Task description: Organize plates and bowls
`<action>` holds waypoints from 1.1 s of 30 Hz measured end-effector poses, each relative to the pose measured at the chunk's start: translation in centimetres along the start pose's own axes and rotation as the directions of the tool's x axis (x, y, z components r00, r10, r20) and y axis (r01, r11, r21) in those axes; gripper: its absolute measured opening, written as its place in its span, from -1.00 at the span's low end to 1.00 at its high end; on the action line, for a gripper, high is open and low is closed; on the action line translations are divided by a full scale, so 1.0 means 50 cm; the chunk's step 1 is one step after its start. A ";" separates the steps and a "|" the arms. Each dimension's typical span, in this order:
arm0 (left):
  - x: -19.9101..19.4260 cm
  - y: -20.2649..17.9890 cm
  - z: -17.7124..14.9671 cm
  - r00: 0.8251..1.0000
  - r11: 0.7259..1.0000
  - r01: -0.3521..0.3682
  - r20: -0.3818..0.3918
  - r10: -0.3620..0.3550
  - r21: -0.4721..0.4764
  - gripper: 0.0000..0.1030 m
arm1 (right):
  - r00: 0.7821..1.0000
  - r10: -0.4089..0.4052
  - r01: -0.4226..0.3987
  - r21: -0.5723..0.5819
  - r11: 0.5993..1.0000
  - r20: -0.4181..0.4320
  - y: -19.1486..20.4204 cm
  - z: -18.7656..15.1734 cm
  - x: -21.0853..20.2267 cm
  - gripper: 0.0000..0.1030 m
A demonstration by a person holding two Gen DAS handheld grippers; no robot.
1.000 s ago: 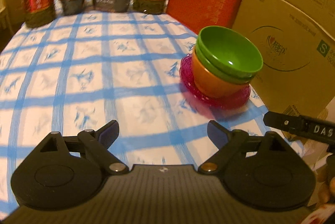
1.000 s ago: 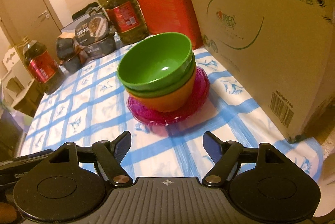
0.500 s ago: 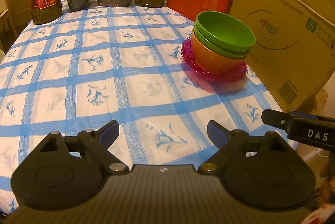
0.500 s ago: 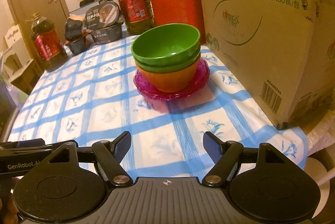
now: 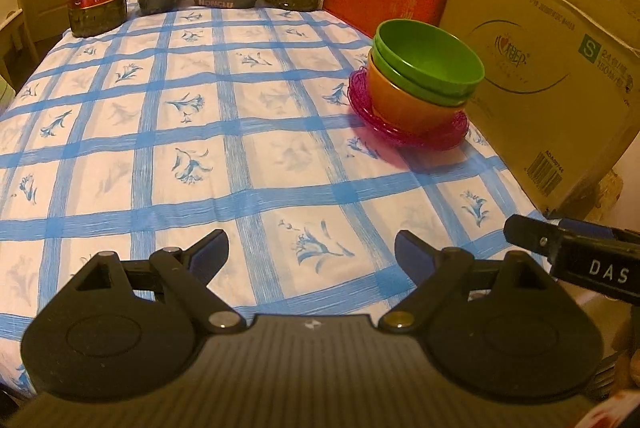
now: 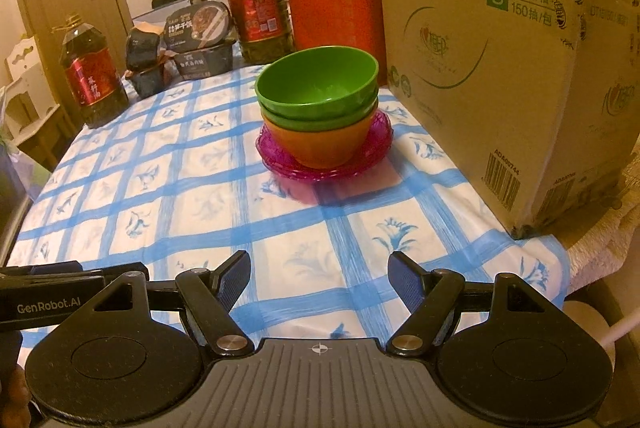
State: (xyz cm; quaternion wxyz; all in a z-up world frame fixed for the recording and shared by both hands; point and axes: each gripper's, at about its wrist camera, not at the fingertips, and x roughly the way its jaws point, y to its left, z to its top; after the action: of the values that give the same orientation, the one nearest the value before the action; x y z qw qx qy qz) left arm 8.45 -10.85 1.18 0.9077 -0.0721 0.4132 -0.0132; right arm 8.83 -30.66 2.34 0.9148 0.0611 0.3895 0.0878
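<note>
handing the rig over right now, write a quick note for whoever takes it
Left gripper: jaws open, empty, above the tablecloth.
Right gripper: jaws open, empty, facing the stack.
Two green bowls are nested in an orange bowl, which sits on the pink plates beside the cardboard box.
Done: all bowls and plates in view form one stack.
Left: nothing loose visible; check outside the views.

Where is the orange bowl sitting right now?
The orange bowl sits at the bottom of the bowl stack, under the two green bowls and on the pink plates, near the table's right side beside the big cardboard box.
</note>
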 end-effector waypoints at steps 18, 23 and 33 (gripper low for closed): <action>-0.007 -0.007 0.004 1.000 1.000 0.002 0.013 -0.002 0.006 0.72 | 1.000 -0.010 0.010 -0.020 1.000 0.019 0.004 0.004 -0.008 0.46; -0.008 -0.007 0.004 1.000 1.000 0.003 0.013 -0.003 0.004 0.72 | 1.000 -0.010 0.010 -0.019 1.000 0.019 0.004 0.005 -0.008 0.46; -0.008 -0.006 0.003 1.000 1.000 0.002 0.015 -0.002 0.008 0.72 | 1.000 -0.014 0.014 -0.022 1.000 0.021 0.003 0.005 -0.009 0.46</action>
State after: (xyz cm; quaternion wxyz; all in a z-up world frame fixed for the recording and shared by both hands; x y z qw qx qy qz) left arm 8.31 -11.12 1.61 0.9110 -0.0691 0.4063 -0.0150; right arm 8.71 -30.63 2.84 0.9200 0.0493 0.3795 0.0851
